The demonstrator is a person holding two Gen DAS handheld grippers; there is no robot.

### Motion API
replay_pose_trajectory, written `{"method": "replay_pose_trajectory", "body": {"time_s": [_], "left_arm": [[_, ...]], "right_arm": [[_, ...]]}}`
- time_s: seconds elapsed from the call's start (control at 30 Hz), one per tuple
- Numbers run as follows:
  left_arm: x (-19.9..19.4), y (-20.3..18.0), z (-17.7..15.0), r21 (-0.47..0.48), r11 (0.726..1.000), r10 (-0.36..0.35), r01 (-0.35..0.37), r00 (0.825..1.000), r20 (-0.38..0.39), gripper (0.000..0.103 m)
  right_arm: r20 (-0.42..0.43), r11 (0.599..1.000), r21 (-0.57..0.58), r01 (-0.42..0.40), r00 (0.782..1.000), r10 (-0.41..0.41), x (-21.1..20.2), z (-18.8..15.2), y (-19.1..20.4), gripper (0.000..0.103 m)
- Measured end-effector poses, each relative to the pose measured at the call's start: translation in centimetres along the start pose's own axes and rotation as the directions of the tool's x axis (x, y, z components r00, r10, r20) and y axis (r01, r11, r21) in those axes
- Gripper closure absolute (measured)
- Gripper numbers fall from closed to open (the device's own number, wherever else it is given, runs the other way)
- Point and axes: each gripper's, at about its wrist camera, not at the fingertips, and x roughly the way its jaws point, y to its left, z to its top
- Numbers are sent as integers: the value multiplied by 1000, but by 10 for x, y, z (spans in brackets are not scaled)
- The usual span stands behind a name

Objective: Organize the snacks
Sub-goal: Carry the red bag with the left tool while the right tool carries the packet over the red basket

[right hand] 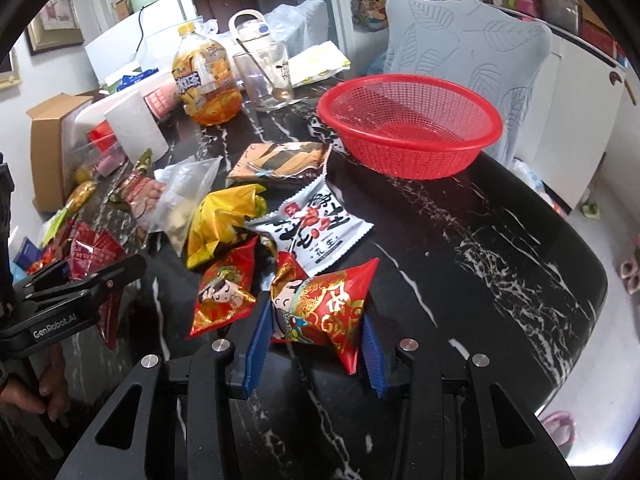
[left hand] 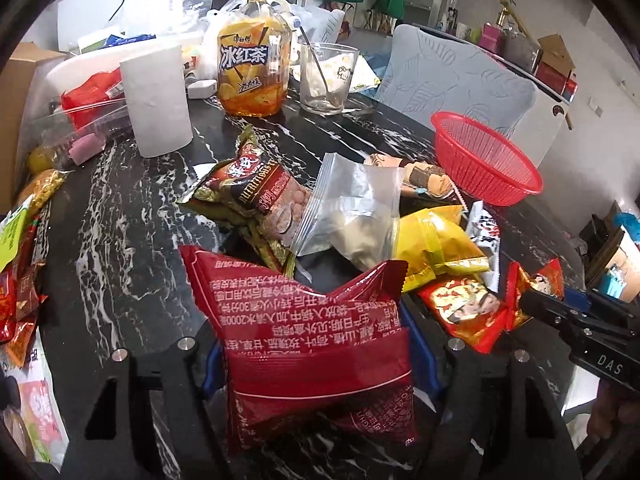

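Note:
My left gripper (left hand: 316, 364) is shut on a dark red snack packet (left hand: 304, 320) with white Chinese text, held just above the black marble table (left hand: 120, 220). My right gripper (right hand: 316, 344) is shut on a red and gold cartoon snack packet (right hand: 320, 308), which it also shows in the left wrist view (left hand: 532, 284). A second red cartoon packet (right hand: 224, 292) lies beside it. An empty red plastic basket (right hand: 412, 124) stands at the table's far right edge. A pile of packets lies between: a yellow one (right hand: 220, 220), a white one (right hand: 320, 228), a clear zip bag (left hand: 352, 208) and a peanut packet (left hand: 256, 188).
A large iced tea bottle (left hand: 252, 60), a glass with a spoon (left hand: 328, 76) and a paper roll (left hand: 156, 100) stand at the back. More packets lie at the left edge (left hand: 20, 280). A grey chair (right hand: 464, 40) stands behind the basket.

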Motion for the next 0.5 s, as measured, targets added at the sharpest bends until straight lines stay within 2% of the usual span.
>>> {"method": "replay_pose_trajectory", "body": {"time_s": [0.2,0.4,0.5], "left_arm": [[-20,-12,3,44,999,-14,11,999,51,32],[-35,-24,11,40,998,-45,42,997,70,32],[-41,-30,17,36,996,-85,83,994,73,32]], "right_arm": [[7,998,-2,-62,998,62,-10,-2,6,62],[23,994,-22,-104,994,105,-23,-4,13,62],[31,992,-23,-123,992,124,-30,-3,12,62]]}}
